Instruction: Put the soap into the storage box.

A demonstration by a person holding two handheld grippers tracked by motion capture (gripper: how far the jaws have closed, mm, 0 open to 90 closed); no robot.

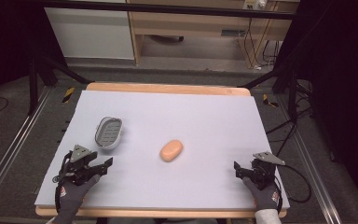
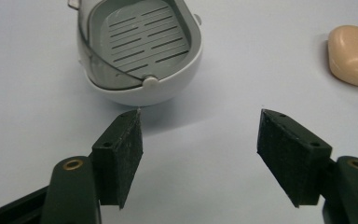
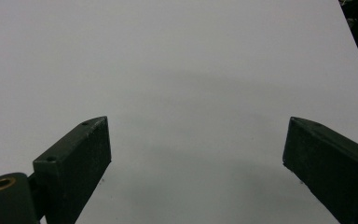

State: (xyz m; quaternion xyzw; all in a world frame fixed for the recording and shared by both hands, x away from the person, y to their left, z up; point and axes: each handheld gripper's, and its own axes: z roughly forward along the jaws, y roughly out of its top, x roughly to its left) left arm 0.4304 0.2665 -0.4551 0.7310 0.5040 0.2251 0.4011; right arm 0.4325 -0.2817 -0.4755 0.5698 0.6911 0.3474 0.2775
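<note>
While both grippers rest near the front edge of the tabletop (image 1: 191, 112), nothing has been picked up yet, so the work looks to be at its very start. The left gripper (image 1: 103, 165) sits at the near left with its jaws spread wide and nothing between them; in the left gripper view (image 2: 199, 156) the soap dish (image 2: 137, 49) lies just beyond the left jaw, close but not touching, and the bar of soap (image 2: 353, 55) shows farther off toward the upper right. The right gripper (image 1: 240, 170) sits at the near right, well apart from both things; its own view (image 3: 196, 158) shows its jaws also wide, over bare pale surface.

From above, the soap dish (image 1: 108, 132) stands on the left side of the tabletop, just beyond the left gripper, with its slotted grey tray inside and nothing lying in it. The bar of soap (image 1: 171, 150) lies flat near the middle, to the right of the dish and apart from it, between the two grippers but nearer the left one.

I would judge that the soap is meant to go into the dish. If so, all of it remains: reaching for the bar, closing on it, lifting it, carrying it left, and setting it on the tray.
</note>
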